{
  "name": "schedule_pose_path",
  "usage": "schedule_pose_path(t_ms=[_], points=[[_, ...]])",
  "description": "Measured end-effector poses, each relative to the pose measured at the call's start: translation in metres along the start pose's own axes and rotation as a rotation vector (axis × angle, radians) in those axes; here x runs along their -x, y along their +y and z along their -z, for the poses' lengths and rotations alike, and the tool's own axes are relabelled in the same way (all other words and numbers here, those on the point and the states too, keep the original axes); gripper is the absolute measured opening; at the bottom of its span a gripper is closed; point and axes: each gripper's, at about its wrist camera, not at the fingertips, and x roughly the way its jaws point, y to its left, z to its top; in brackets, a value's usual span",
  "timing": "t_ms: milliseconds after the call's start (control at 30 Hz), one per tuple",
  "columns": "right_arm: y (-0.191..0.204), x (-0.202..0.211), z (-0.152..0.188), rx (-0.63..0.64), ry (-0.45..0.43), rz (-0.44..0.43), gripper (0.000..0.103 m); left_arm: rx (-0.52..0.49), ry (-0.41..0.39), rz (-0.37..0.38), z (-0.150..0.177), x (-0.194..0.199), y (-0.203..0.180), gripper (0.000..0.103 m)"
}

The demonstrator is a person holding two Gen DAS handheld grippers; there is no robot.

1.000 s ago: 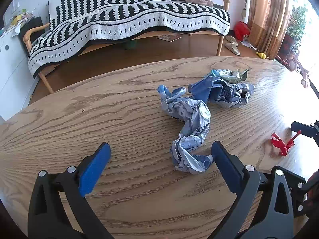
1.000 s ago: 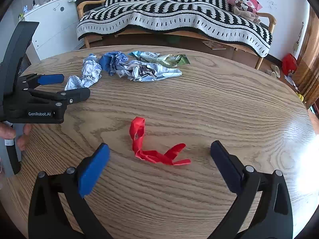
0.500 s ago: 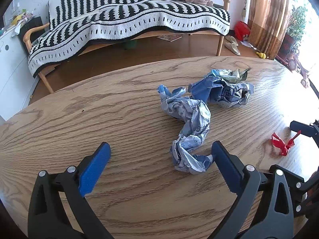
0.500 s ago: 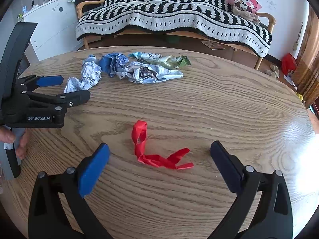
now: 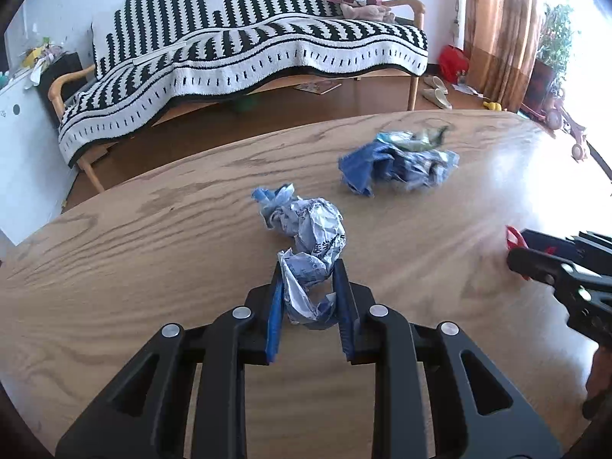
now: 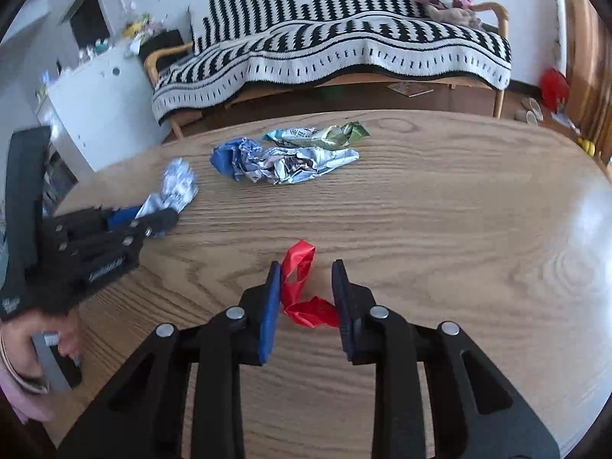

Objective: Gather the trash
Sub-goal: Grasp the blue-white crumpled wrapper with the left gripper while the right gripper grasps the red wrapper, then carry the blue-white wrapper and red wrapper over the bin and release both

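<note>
On the oval wooden table (image 5: 153,267), my left gripper (image 5: 308,267) is closing its jaws on a crumpled white-and-blue wrapper (image 5: 310,229), whose lower end is squeezed between both blue pads. My right gripper (image 6: 305,267) is also closing, with a twisted red plastic scrap (image 6: 302,258) pinched between its pads. In the right wrist view the left gripper (image 6: 153,222) shows at the left, held by a hand, with that wrapper (image 6: 178,183) sticking out. The left wrist view catches the right gripper (image 5: 516,246) at its right edge, with a bit of red scrap (image 5: 511,235).
Farther back lie a crumpled blue-and-silver wrapper (image 6: 283,160) and a green snack packet (image 6: 317,135) touching it. Beyond the table's far edge stand a sofa under a striped blanket (image 6: 344,49) and a white cabinet (image 6: 95,107). Bare wood lies to the right.
Both grippers went from wide open to nearly shut, the left on the white-and-blue wrapper, the right on the red scrap. The left gripper shifted, and the wrapper's lower end bunched between its pads.
</note>
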Motion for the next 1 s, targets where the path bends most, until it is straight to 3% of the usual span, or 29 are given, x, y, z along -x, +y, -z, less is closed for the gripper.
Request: schedule_pose_path(t_ms=[33,200,400,533,600,767,900,1000], points=[[0.001,0.005,0.001,-0.006,-0.006,-0.002,0.011,0.003,-0.005,0.002,0.002,0.012,-0.002,0.023],[0.004,0.039,0.007,-0.041,-0.053,0.001,0.011,-0.008,-0.028,0.019,0.012,0.066,-0.024,0.024],[-0.009,0.101,0.056,-0.196,-0.109,-0.068,0.011,-0.023,-0.03,0.061,0.035,0.121,-0.058,0.024],[-0.018,0.144,0.085,-0.215,-0.122,-0.047,0.011,-0.045,-0.05,0.097,0.046,0.151,-0.087,0.024],[-0.026,0.172,0.099,-0.222,-0.14,-0.047,0.011,-0.058,-0.055,0.133,0.054,0.164,-0.108,0.024],[-0.054,0.254,0.142,-0.227,-0.203,0.052,0.011,-0.105,-0.046,0.241,0.075,0.187,-0.165,0.024],[-0.075,0.316,0.198,-0.283,-0.244,0.113,0.011,-0.139,0.026,0.398,0.11,0.205,-0.228,0.024],[-0.091,0.333,0.251,-0.339,-0.218,0.16,0.011,-0.203,0.108,0.49,0.15,0.208,-0.276,0.024]])
